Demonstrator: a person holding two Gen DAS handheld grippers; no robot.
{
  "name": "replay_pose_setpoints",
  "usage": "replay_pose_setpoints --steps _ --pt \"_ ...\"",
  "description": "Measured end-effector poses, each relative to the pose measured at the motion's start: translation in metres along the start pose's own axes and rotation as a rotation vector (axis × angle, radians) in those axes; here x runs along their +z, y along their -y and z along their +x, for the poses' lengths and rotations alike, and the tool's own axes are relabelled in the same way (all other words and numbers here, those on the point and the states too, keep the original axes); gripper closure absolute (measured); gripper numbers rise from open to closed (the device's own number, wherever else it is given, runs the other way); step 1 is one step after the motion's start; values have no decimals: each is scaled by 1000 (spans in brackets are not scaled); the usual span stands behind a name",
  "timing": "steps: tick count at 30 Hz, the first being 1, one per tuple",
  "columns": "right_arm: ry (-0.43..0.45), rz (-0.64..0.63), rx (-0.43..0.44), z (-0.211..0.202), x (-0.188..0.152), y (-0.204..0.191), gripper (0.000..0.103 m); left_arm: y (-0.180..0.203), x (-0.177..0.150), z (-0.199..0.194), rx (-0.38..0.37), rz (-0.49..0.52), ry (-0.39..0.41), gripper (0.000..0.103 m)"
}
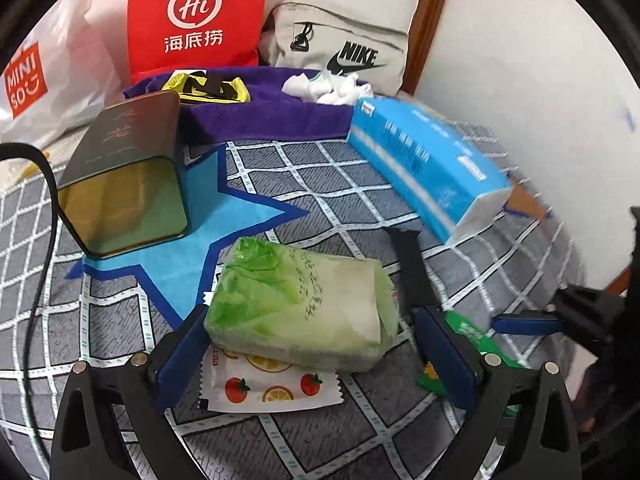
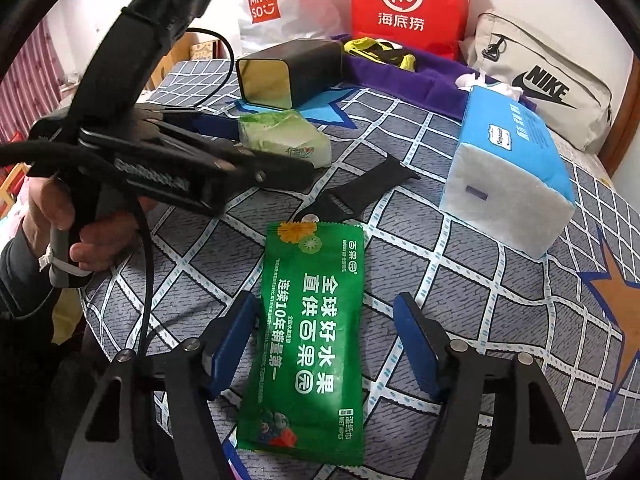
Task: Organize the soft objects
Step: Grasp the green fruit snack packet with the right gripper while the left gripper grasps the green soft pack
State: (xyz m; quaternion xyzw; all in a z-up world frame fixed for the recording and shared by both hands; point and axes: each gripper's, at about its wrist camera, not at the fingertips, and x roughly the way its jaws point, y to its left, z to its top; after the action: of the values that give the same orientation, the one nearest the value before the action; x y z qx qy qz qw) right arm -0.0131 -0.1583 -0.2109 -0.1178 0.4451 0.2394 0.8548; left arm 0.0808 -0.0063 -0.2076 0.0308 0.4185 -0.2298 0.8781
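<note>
**Soft Packs Under Both Grippers**

While lying flat on the checked bedspread [image 2: 460, 280] near its front edge, green wet-wipe sachet [image 2: 308, 336] between right gripper [image 2: 326, 344] pads, half-open, not yet pinched. Likely light, floppy, slick; best taken across its narrow middle. Beyond, green tissue pack [image 1: 300, 312] between left gripper [image 1: 308, 356] pads, wide, seemingly ungripped; squashy. Blue tissue pack [image 2: 516, 160] near the right edge.

This looks like a bedroom in a home: a bed under a grey grid-patterned sheet with stars [image 2: 400, 208], a white wall [image 1: 520, 60] and brown wooden frame [image 1: 430, 4] far right, shopping bags [image 2: 408, 4] and a beige zip pouch [image 2: 552, 80] behind.
</note>
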Motion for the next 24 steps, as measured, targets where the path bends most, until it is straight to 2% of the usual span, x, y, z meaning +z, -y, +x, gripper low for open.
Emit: replay_pose_setpoints --steps 3,5,7,9,16,24 --pt "11 1 -1 -1 -3 -2 34 2 -1 1 27 11 -8 3" --pt "5 11 -3 -2 -2 -1 38 -1 0 1 41 -5 -7 11" --pt "3 17 -2 -4 -2 0 54 -4 0 0 53 -22 0 20" --pt "-1 17 3 -6 -2 1 58 -5 0 -2 74 -30 7 28" --pt "-17 17 2 -11 -3 3 64 -1 1 -4 91 -1 -6 30" --pt "-11 61 0 -23 2 12 64 -8 7 -23 34 -53 -7 30"
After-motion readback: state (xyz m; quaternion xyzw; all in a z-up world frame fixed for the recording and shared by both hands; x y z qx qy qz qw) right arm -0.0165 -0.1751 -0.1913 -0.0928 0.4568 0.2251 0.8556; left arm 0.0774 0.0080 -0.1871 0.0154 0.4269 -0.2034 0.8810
